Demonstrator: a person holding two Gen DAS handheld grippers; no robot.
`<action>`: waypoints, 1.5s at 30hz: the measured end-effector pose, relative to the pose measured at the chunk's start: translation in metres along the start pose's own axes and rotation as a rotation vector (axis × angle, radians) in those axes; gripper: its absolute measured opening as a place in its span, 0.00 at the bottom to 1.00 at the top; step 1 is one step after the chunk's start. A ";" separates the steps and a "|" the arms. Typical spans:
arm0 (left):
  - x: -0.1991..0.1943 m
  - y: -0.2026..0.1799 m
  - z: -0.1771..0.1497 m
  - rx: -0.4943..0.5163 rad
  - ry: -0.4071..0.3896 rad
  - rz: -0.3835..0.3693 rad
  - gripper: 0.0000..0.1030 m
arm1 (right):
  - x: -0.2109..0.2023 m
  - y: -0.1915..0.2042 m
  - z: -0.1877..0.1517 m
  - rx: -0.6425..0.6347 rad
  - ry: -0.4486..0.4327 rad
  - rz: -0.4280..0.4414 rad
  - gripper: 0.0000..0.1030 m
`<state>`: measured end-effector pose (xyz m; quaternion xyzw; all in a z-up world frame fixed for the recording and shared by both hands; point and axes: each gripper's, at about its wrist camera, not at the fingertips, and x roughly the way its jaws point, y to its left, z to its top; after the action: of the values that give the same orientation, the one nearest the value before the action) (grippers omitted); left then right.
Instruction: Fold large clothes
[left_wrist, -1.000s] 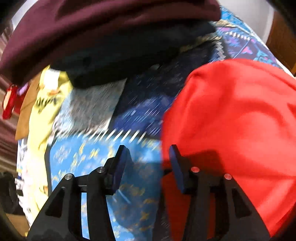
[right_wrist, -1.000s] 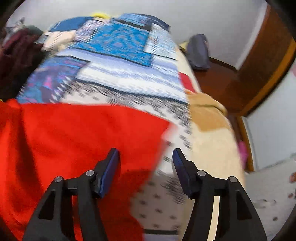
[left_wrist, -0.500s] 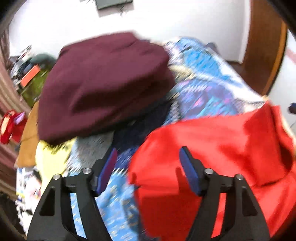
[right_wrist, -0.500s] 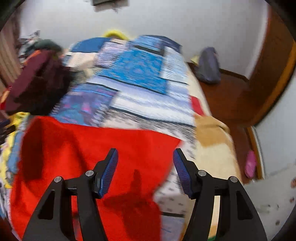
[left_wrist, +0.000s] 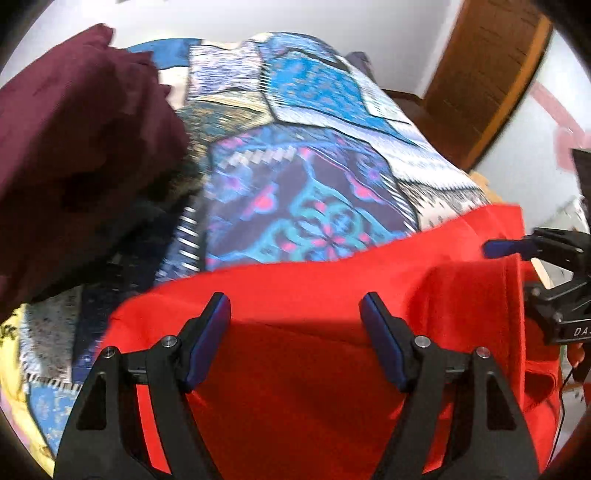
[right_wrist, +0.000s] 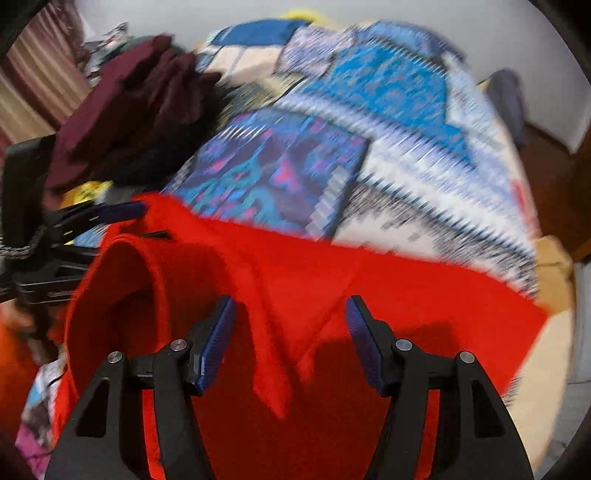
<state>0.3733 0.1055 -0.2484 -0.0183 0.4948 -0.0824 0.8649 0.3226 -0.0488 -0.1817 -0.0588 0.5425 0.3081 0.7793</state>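
Blue patchwork bedspread (left_wrist: 314, 155) under red garment (left_wrist: 332, 369), wooden door (left_wrist: 487, 74) beyond.

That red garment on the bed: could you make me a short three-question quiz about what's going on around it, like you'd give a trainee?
1. True or false: the left gripper is clamped shut on the red garment.
2. Multiple choice: the maroon clothing lies on
A. the floor
B. the patchwork bedspread
C. a chair
3. Fill in: in the left wrist view the right gripper shows at the ____ edge of the picture.

Key
1. False. Its fingers stand apart above the cloth, and have just been opening.
2. B
3. right
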 end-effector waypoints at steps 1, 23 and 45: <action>-0.002 -0.005 -0.006 0.017 -0.004 -0.022 0.71 | 0.002 0.002 -0.006 -0.006 0.023 0.041 0.56; -0.084 -0.024 -0.124 0.032 -0.018 -0.004 0.71 | -0.058 0.021 -0.101 -0.020 0.024 0.014 0.57; -0.023 0.157 -0.132 -0.736 0.017 -0.125 0.82 | -0.036 -0.118 -0.065 0.451 -0.102 -0.080 0.57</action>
<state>0.2681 0.2707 -0.3140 -0.3576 0.4964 0.0483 0.7895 0.3265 -0.1858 -0.2047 0.1108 0.5547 0.1505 0.8108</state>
